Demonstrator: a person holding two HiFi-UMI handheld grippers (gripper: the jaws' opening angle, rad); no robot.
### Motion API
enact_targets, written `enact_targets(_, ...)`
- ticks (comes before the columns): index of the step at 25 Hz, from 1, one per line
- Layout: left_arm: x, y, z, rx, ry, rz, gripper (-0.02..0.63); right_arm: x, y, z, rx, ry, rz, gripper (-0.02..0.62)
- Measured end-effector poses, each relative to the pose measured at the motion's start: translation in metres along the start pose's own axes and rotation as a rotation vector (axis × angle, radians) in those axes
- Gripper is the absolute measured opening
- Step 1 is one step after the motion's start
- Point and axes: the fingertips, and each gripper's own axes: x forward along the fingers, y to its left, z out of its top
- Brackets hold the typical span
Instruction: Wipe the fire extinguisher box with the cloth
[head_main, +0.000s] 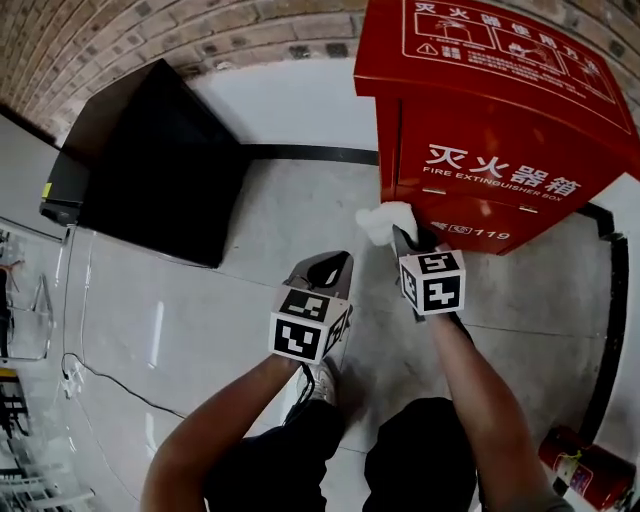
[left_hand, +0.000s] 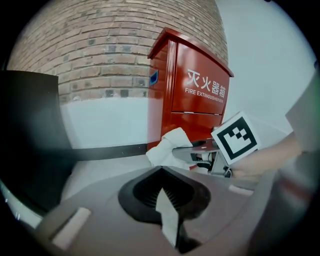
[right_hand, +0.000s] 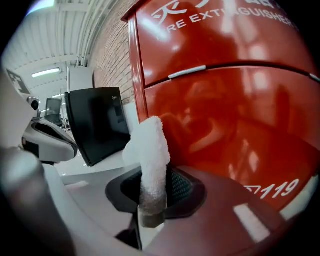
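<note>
The red fire extinguisher box (head_main: 490, 130) stands against the wall, with white lettering on its front. My right gripper (head_main: 408, 240) is shut on a white cloth (head_main: 385, 221), which it holds up at the lower left corner of the box front. In the right gripper view the cloth (right_hand: 152, 147) sticks up from the shut jaws (right_hand: 150, 207), right beside the glossy red door (right_hand: 230, 105). My left gripper (head_main: 327, 270) hangs to the left over the floor, shut and holding nothing (left_hand: 164, 202). It looks at the box (left_hand: 197, 97) and cloth (left_hand: 167, 146).
A large black panel (head_main: 155, 165) leans by the brick wall (head_main: 150, 40) at the left. A red fire extinguisher (head_main: 590, 470) lies on the floor at the bottom right. Cables (head_main: 110, 385) run over the pale floor at the left. The person's legs are below the grippers.
</note>
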Motion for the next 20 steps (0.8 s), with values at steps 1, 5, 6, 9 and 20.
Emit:
enact_targets(1,0.0,0.001,-0.001,0.0,0.0,-0.001,0.0,-0.003,-0.006,-0.002,-0.001,0.001,-0.017,0.092)
enact_targets(5,0.005,-0.003,-0.001,-0.004,-0.002,-0.012,0.0,-0.03,-0.052,-0.017,0.014,0.017,-0.098,0.092)
enact_targets(6,0.007,-0.005,-0.001,-0.001,0.001,-0.019,0.0,-0.039,-0.066,-0.022,0.015,0.025,-0.118,0.092)
enact_targets(9,0.012,-0.016,-0.002,0.008,0.007,-0.042,0.0,-0.066,-0.108,-0.037,0.017,0.052,-0.185,0.092)
enact_targets(20,0.032,-0.044,0.007,0.014,-0.022,-0.077,0.0,-0.138,-0.233,-0.081,0.1,0.107,-0.42,0.092)
